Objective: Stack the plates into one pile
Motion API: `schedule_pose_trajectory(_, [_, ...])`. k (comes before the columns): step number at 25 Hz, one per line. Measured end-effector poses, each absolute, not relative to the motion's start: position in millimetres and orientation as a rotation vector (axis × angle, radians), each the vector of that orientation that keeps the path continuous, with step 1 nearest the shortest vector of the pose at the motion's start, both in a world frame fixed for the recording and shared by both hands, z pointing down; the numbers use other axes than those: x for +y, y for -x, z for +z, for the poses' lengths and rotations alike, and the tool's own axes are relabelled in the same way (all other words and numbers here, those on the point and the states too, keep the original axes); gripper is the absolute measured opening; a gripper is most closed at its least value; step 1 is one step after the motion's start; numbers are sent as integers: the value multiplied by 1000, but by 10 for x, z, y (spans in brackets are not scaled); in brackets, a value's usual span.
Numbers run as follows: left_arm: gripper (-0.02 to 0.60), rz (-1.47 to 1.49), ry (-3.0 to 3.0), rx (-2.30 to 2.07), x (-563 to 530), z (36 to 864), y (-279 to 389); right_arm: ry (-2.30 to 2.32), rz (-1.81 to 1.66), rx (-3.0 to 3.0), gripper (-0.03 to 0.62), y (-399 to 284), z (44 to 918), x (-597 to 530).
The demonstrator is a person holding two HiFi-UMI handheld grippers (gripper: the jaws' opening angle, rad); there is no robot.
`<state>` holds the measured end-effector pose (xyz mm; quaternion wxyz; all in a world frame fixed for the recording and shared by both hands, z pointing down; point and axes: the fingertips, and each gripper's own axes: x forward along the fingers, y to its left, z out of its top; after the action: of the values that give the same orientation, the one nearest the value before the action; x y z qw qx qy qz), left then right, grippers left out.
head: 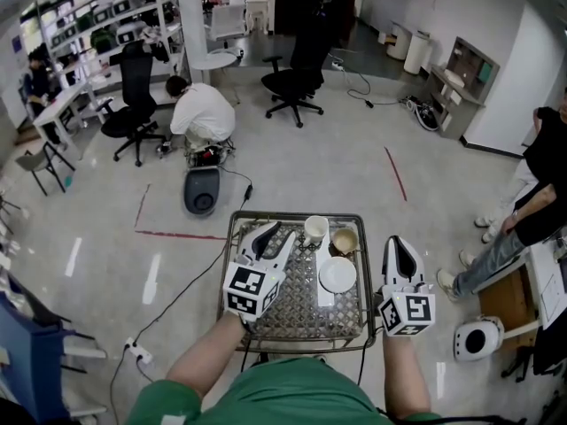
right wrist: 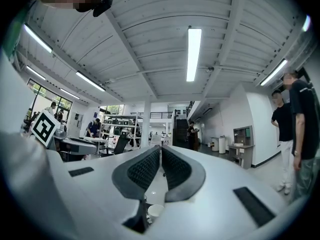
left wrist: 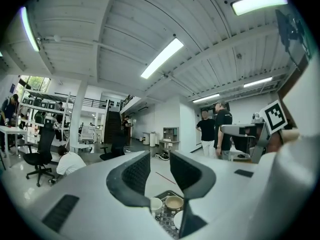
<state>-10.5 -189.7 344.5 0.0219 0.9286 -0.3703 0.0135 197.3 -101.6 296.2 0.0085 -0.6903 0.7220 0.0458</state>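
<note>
The plate [head: 337, 274] looks glossy and smooth, the table [head: 306, 304] metal mesh.

Cup [head: 316, 229] and bowl [head: 345, 240] sit side by side at the surface's [head: 310, 315] far edge, bowl rightmost; plate [head: 337, 274] lies just before them.

A mesh table [head: 299, 305] bears a cup [head: 316, 228], bowl [head: 345, 240] and plate [head: 337, 274].

Bright, even indoor light from long ceiling tube lamps [right wrist: 193, 54], pale streaky glare on the glossy floor [head: 152, 277], faint soft shadows, strong fisheye bending and dark corners in both gripper views, nearest foreground slightly soft.
</note>
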Motion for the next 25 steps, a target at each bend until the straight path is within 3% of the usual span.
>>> schedule_pose_trajectory(25, [133,51,-2812,-1207,-2190,3650,549,2107,93,2319,32,-1575,3204,-1424])
